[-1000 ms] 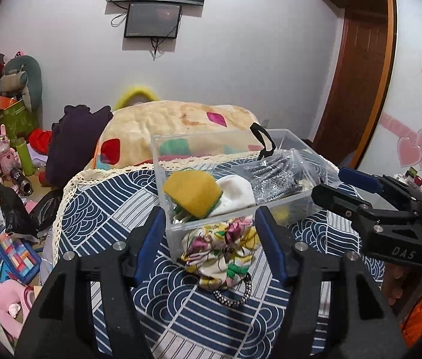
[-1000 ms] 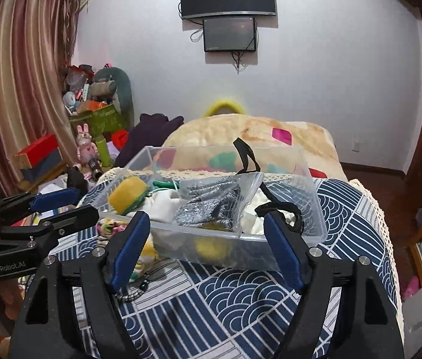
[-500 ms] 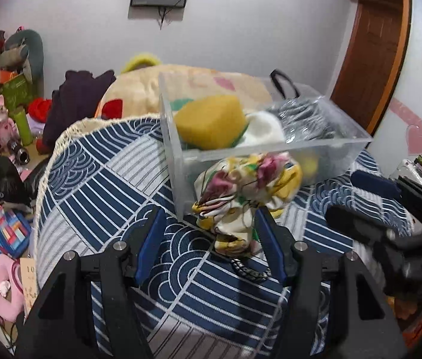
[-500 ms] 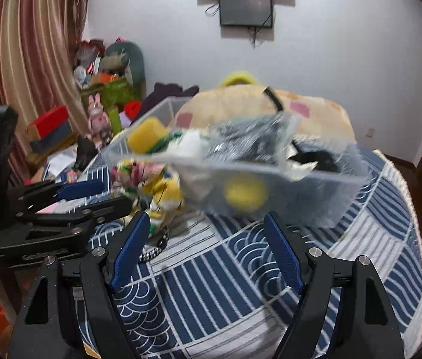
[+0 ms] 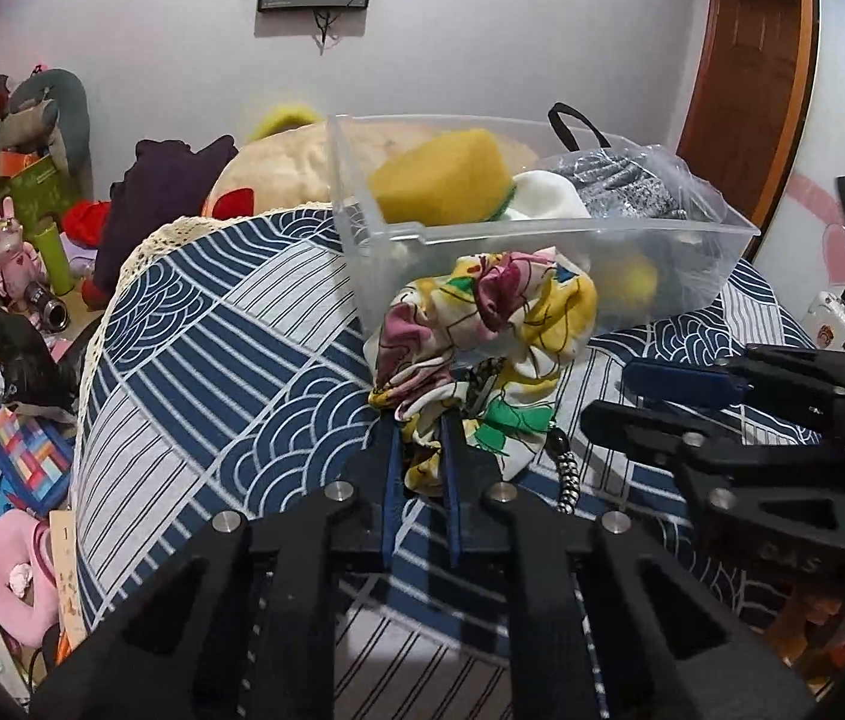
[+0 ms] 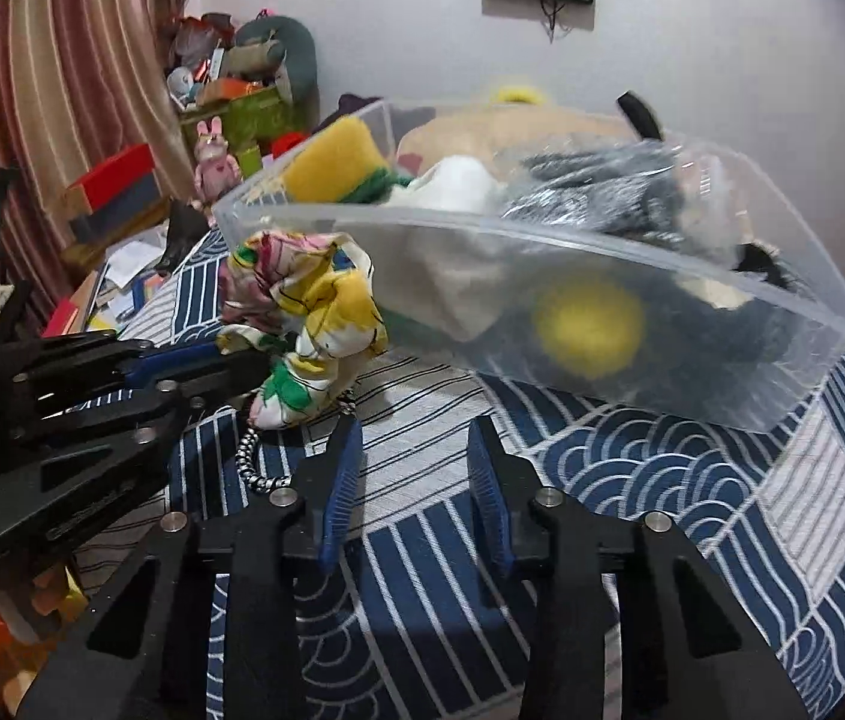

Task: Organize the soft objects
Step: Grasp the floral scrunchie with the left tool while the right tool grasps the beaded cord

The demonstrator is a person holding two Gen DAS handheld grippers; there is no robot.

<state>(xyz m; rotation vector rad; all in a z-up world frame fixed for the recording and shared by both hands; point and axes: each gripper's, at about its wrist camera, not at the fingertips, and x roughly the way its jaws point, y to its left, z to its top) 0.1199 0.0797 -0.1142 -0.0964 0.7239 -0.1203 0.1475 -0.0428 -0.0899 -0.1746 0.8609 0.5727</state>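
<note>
Fabric pinched: the left gripper (image 5: 422, 450) jaws clamp the floral cloth (image 5: 482, 330), raised beside the clear bin (image 5: 542, 228) wall, likely headed in. The right gripper (image 6: 416, 480) waits, jaws partly spread, holding nothing.

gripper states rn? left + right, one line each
Left claw: closed on the floral cloth, in front of the clear bin.
Right claw: partly open, holding nothing, above the patterned bedspread.

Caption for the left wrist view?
Left gripper shut on floral cloth beside the clear bin of soft items.
</note>
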